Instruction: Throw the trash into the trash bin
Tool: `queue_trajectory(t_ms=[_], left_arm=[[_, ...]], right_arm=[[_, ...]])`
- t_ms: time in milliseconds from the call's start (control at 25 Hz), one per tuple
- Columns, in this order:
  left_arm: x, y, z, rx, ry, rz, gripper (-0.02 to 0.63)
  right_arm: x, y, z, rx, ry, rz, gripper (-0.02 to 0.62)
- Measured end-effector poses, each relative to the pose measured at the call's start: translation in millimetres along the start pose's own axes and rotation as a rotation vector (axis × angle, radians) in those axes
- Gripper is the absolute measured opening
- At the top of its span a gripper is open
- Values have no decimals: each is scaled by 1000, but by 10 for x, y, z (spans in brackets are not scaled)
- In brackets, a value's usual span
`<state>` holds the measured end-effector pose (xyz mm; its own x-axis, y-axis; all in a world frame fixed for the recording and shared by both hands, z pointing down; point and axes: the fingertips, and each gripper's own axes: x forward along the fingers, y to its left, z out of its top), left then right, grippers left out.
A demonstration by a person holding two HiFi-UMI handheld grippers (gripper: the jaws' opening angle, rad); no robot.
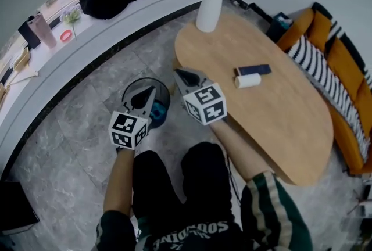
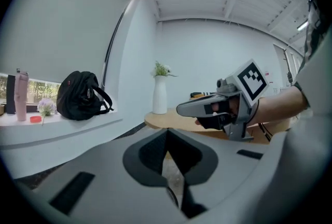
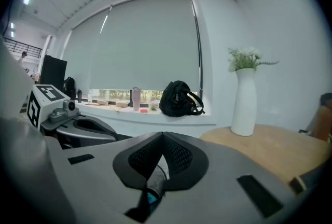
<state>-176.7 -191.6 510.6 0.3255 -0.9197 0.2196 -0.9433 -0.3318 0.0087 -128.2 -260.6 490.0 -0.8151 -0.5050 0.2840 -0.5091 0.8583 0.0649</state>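
Left tool [image 1: 150, 92] and right tool [image 1: 181, 74] hover by the trash bin [image 1: 163, 90]; both pinched together, empty.

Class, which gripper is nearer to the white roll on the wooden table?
Right. The right gripper hangs at the table's edge, left of the white roll; the left gripper is farther left, over the trash bin.

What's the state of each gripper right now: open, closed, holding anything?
Left gripper: closed, jaws together, nothing held.
Right gripper: closed, jaws together, nothing held.
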Motion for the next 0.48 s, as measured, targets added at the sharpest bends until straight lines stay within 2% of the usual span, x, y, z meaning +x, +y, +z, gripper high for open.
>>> queue_trajectory(t_ms=[200,480], left_arm=[[304,-252,120,20,-4,-65,2],[737,-825,149,41,0,-209,2]], right_arm=[[-379,-389,-1,6,-3,-75,2],[-1054,-976,-270,39,31,-226,2]])
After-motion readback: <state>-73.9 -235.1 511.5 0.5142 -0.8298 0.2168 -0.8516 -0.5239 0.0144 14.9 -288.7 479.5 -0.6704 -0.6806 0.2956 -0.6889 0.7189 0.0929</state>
